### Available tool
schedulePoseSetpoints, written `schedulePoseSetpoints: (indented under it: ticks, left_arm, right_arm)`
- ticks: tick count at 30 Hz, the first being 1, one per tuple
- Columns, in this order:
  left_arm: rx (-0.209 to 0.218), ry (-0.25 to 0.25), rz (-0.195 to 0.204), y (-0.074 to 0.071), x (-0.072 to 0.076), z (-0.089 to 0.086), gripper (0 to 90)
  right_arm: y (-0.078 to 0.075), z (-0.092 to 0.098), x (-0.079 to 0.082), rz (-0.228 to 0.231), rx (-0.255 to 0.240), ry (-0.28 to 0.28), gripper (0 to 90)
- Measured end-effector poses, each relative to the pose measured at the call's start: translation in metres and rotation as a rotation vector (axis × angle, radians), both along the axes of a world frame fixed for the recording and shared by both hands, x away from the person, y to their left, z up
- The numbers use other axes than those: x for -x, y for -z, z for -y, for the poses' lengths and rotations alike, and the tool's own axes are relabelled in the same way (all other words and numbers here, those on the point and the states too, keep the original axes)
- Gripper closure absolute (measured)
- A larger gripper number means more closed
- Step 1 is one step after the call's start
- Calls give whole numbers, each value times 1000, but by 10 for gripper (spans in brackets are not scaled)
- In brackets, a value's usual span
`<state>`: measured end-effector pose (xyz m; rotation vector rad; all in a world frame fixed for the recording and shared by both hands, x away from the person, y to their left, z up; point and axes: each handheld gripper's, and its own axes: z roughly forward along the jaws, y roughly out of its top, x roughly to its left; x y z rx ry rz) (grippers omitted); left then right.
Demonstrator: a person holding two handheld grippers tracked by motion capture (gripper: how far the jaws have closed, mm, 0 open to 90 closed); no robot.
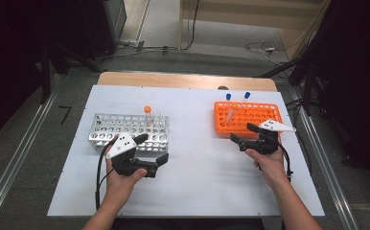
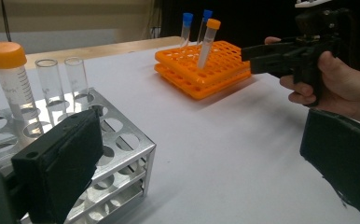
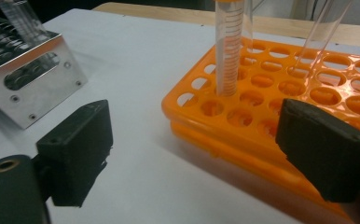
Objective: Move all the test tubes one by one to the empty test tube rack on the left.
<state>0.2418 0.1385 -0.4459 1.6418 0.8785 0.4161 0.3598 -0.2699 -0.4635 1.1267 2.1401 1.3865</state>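
Closest to us in the right gripper view, the right gripper (image 3: 187,149) shows its two black jaws standing apart with nothing between them, just in front of the near edge of the orange tube rack (image 3: 243,130). We see an orange-capped tube (image 3: 229,51) standing upright in a hole near the rack's front left corner, with a clear tube (image 3: 318,37) leaning in a hole farther back. From the high view, our right gripper (image 1: 243,134) hangs just at the orange rack's (image 1: 264,117) near side, and two blue-capped tubes (image 1: 237,96) stand at its far edge.

Our left gripper (image 1: 152,153) sits just in front of the metal tube rack (image 1: 111,127) on the left of the white table (image 1: 197,167). In the left gripper view its jaws are also wide apart and empty, one of them overlapping the metal rack's (image 2: 122,144) near corner; we cannot tell whether it touches. A wide orange-capped tube (image 2: 10,79) stands upright in that rack, with two open glass tubes (image 2: 61,84) just beside it. The two racks are well apart.
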Motion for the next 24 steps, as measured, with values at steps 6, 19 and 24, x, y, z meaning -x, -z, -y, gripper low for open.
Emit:
schedulePoseSetpoints:
  ticks: [6, 19, 24]
  left_arm:
    - [0, 3, -7, 1, 0, 0, 0]
    - [3, 0, -6, 2, 1, -1, 0]
    - [7, 0, -6, 3, 0, -1, 0]
  right_arm:
    - [-2, -8, -17, -7, -9, 26, 217]
    - [6, -21, -46, -18, 21, 84, 499]
    - [9, -23, -52, -25, 18, 77, 588]
